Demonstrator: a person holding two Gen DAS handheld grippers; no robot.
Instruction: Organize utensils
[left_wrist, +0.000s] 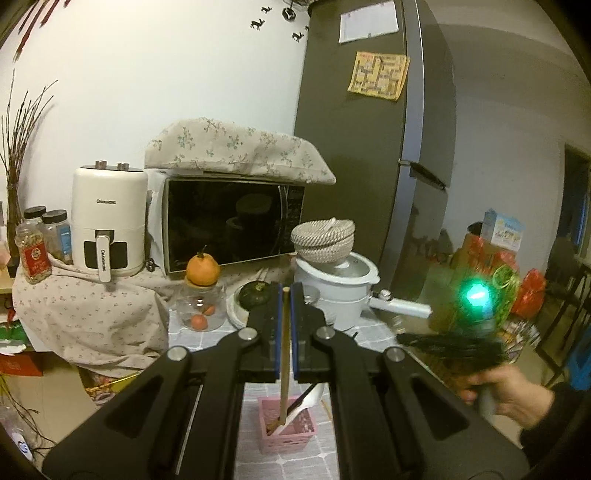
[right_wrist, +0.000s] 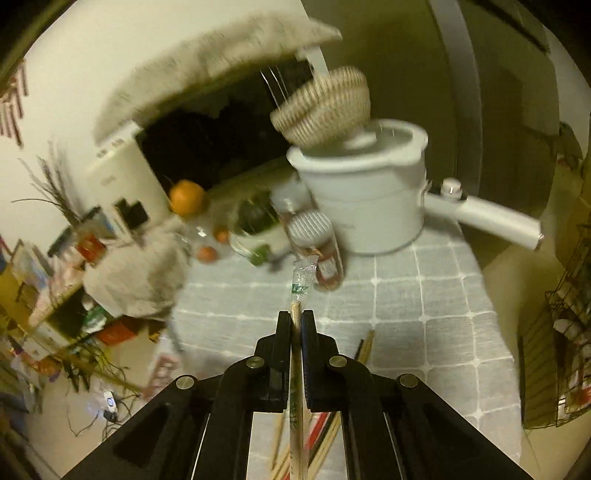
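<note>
The left gripper (left_wrist: 284, 291) clamps a stiff, light chopstick (left_wrist: 283, 354) over the pink holder (left_wrist: 291, 432) (spoon already inside), while the right gripper (right_wrist: 295, 314) pinches slippery plastic-wrapped chopsticks (right_wrist: 297, 369) mid-shaft.

dim warm indoor light, fisheye-bent edges, right wrist view motion-blurred.

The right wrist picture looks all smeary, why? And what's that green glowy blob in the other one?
Right wrist view: motion blur smears the woven basket and white pot, while the right gripper and its wrapped chopsticks stay sharp. Left wrist view: mostly crisp; the green light blooms into glare above the blurred hand. Both views bend at the edges.
</note>
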